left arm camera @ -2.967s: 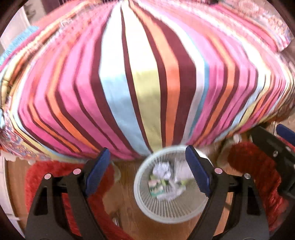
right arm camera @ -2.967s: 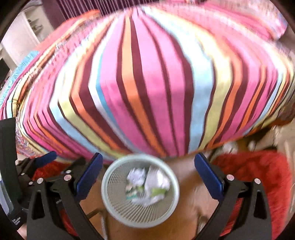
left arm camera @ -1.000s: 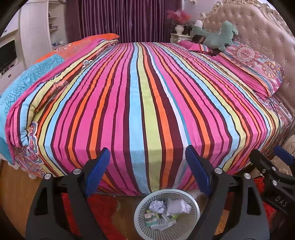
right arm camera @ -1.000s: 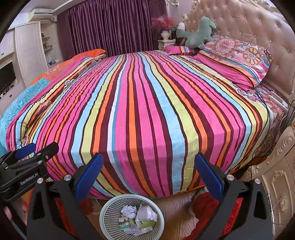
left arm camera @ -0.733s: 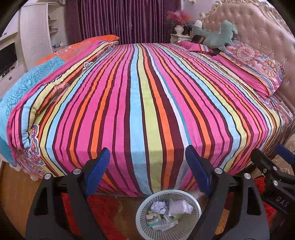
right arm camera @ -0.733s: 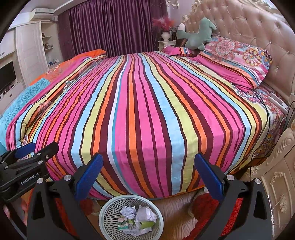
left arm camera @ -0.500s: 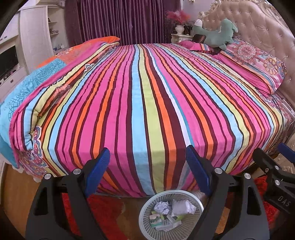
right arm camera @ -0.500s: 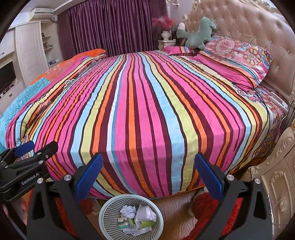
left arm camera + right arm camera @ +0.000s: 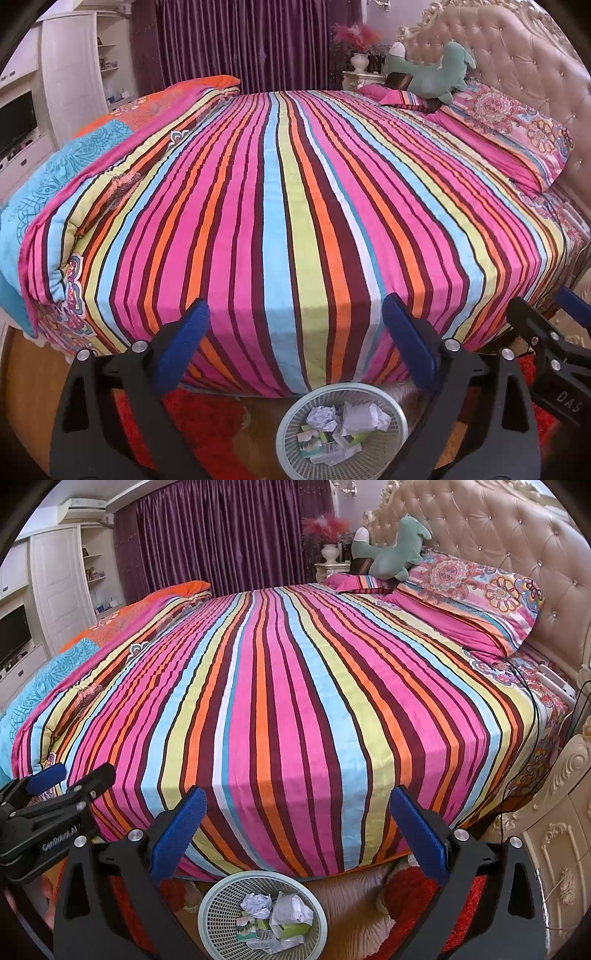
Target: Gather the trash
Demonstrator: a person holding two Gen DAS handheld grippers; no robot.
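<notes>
Nearest the lens, left gripper [image 9: 293, 325]: jaws opening, nothing between the blue pads, hovering above the floor at the bed's foot.
Right gripper [image 9: 293, 812]: spread wide, released, likewise empty.
Basket [image 9: 212, 919]: white mesh, on the floor just below both grippers, close against the bedspread's hanging edge.
Trash [image 9: 275, 921]: crumpled paper and small green-and-white packets, all lying inside the basket; none seen elsewhere.
Risk at the basket: light and open-topped, so likely to tip and spill if a lowered finger clips the rim.
Red rug [image 9: 207, 424]: shaggy, beside the basket; could snag a pad or hide a dropped scrap.
Striped bedspread [image 9: 295, 206]: appears bare of litter; low-angle view could hide a small piece beyond the far edge.
Plush toy [image 9: 395, 554]: on the pillows, well apart; risk of being mistaken for clutter, small.
</notes>
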